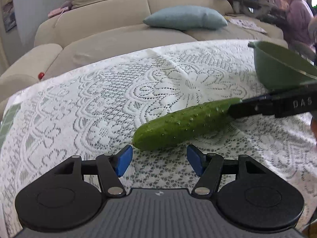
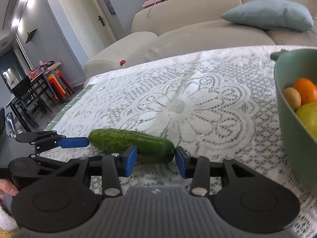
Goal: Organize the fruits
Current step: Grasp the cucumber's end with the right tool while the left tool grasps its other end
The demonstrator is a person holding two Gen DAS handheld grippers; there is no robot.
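Note:
A green cucumber (image 1: pixel 184 124) lies on the white lace tablecloth (image 1: pixel 99 103). My left gripper (image 1: pixel 158 161) is open, its blue pads just short of the cucumber's near end. In the right wrist view the cucumber (image 2: pixel 126 141) lies crosswise, its right end between the blue pads of my right gripper (image 2: pixel 155 161), which is open around it. The left gripper's finger (image 2: pixel 73 142) touches the cucumber's left end. A green bowl (image 2: pixel 293 123) at the right holds an orange (image 2: pixel 306 90), a kiwi (image 2: pixel 292 98) and a yellow-green fruit (image 2: pixel 309 115).
A beige sofa (image 1: pixel 118 37) with a light blue cushion (image 1: pixel 186 17) stands behind the table. The green bowl (image 1: pixel 277 67) sits at the table's right. A small red object (image 1: pixel 40 75) lies on the sofa arm. A person (image 1: pixel 297 15) sits at the far right.

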